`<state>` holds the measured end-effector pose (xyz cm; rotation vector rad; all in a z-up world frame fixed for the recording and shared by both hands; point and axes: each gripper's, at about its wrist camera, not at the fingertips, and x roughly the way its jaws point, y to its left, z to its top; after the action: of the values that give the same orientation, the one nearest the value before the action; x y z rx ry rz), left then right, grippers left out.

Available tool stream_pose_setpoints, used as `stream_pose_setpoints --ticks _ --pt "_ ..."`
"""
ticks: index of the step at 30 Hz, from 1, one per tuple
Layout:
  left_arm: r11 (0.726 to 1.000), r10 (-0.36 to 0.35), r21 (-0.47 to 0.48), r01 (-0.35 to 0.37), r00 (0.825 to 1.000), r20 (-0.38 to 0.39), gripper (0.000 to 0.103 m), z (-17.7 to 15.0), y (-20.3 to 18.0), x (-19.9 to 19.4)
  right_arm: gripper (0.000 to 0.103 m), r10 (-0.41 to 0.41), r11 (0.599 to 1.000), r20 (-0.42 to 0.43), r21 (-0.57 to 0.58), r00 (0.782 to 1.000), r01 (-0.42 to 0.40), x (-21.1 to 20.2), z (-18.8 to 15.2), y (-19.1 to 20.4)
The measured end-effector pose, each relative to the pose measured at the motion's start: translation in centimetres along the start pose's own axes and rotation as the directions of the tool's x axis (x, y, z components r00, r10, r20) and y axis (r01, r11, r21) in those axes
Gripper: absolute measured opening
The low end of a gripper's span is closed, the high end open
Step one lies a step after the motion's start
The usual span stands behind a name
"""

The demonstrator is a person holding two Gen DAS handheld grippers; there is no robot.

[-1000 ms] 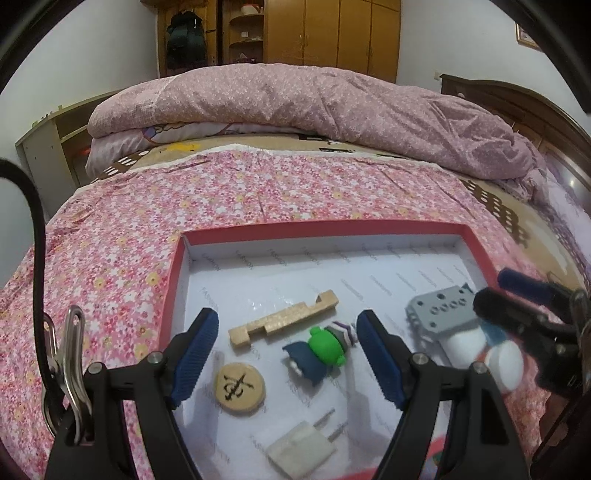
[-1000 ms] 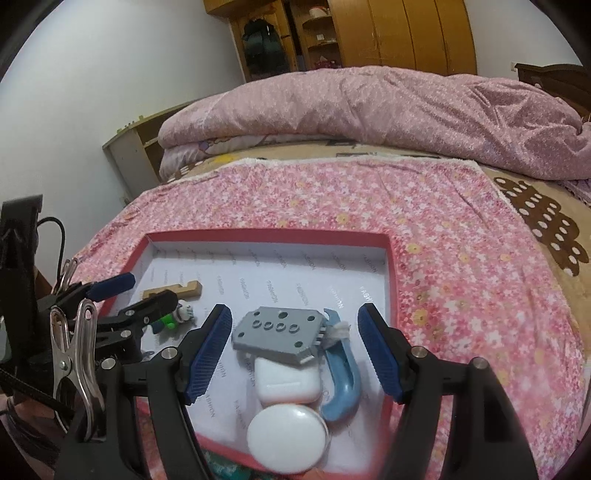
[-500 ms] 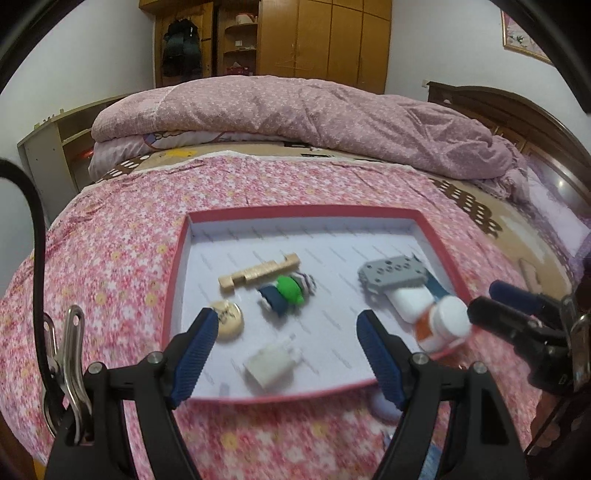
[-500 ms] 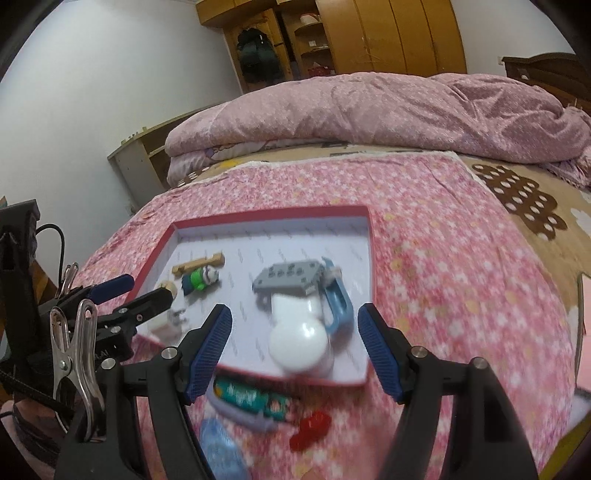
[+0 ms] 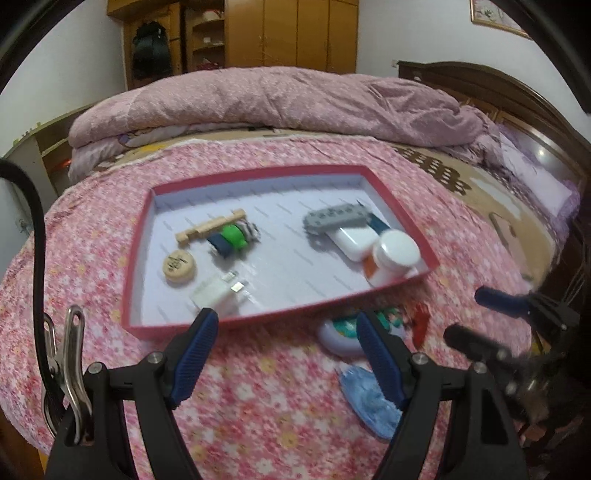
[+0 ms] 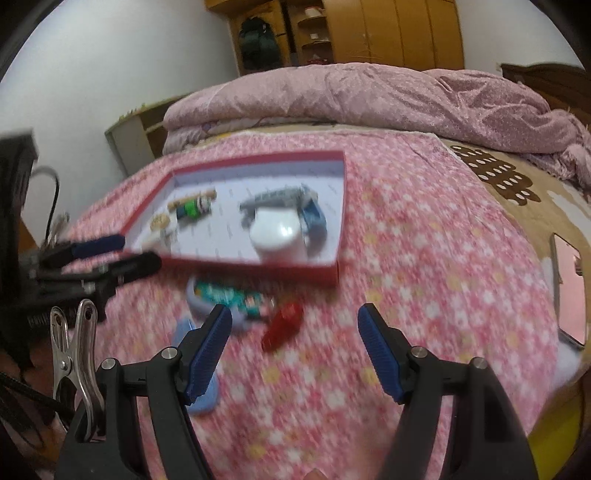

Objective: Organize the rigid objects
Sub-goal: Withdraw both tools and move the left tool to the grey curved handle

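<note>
A red-rimmed box point(image 5: 258, 173) point(image 6: 258, 158) lies on the flowered bedspread. In it are a wooden strip point(image 5: 210, 230), a green toy figure point(image 5: 232, 240), a round wooden disc point(image 5: 179, 266), a white charger point(image 5: 218, 293), a grey perforated plate point(image 5: 336, 218) and a white bottle point(image 5: 395, 254). In front of the box lie a teal packet point(image 6: 229, 295), a small red object point(image 6: 282, 325) and a pale blue item point(image 5: 369, 398). My left gripper point(image 5: 286, 321) hangs open over the box's near rim. My right gripper point(image 6: 293, 314) is open above the red object, with nothing between its fingers.
A folded pink quilt point(image 5: 277, 103) fills the far half of the bed, with a wooden wardrobe point(image 5: 291, 33) behind it. A dark headboard point(image 5: 498, 92) runs along the right. A phone-like flat item point(image 6: 569, 291) lies at the right on the bedspread.
Both grippers have drawn back from inside the box toward the near edge of the bed. The packet, red object and blue item in front of the box have come into view.
</note>
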<state>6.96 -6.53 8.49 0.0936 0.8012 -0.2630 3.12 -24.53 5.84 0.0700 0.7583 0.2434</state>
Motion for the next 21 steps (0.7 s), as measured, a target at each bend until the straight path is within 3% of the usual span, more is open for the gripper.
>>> stream_pose_setpoints --ticks 4,11,17,21 --pt "1.000 -0.011 0.020 0.012 0.999 -0.051 0.081 -1.2 -1.3 1.5 0.073 -0.079 0.995 -0.019 -0.065 0.997 0.078 0.1 -2.6 -0.1" --pt "0.993 -0.096 0.056 0.103 0.988 -0.120 0.081 -2.3 -3.7 3.5 0.073 -0.099 0.991 -0.049 -0.092 0.994 0.094 0.2 -5.9 -0.5" --pt "0.992 -0.046 0.117 0.057 0.994 -0.096 0.081 -2.2 -5.2 5.0 0.073 -0.081 0.990 -0.036 -0.118 0.996 0.076 0.1 -6.4 0.0" --pt "0.987 -0.024 0.156 0.034 0.998 -0.064 0.081 -2.1 -5.8 5.7 0.079 -0.084 0.988 -0.029 -0.136 0.996 0.080 0.3 -6.6 0.4"
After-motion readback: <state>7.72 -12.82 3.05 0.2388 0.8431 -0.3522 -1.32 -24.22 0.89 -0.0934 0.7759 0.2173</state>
